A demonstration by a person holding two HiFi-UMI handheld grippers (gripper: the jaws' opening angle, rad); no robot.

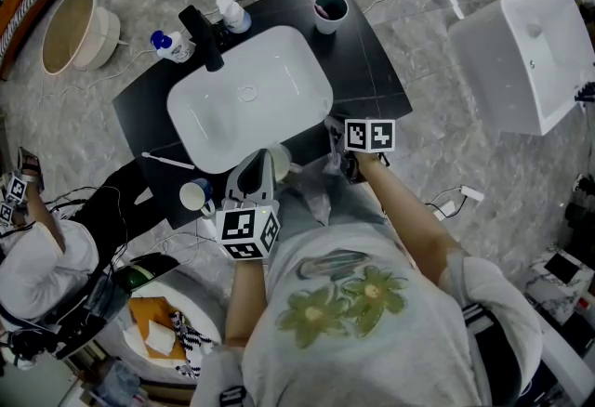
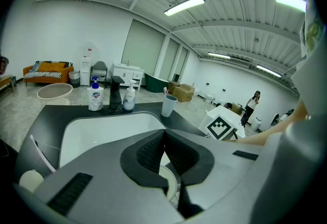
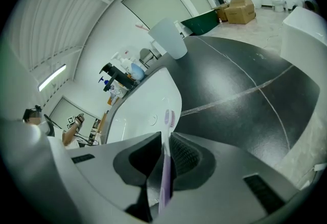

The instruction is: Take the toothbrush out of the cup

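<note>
My right gripper (image 3: 166, 142) is shut on a purple toothbrush (image 3: 164, 169); its bristle head (image 3: 169, 118) sticks out past the jaws, over the sink's near edge. In the head view this gripper (image 1: 337, 152) sits at the black counter's front edge. A white cup (image 1: 330, 10) with another toothbrush in it stands at the counter's far right corner; the cup (image 3: 167, 38) also shows far ahead of the right jaws. My left gripper (image 2: 164, 138) is shut, pads meeting. A second white cup (image 1: 280, 160) shows just beneath it (image 2: 171, 184).
The white sink (image 1: 251, 94) fills the black counter (image 1: 372, 71). A black faucet (image 1: 203, 36) and two soap bottles (image 1: 172, 45) stand behind it. A small cup (image 1: 195, 196) and a loose white toothbrush (image 1: 167, 159) lie front left. A white box (image 1: 525, 61) stands right, a basin (image 1: 70, 29) far left.
</note>
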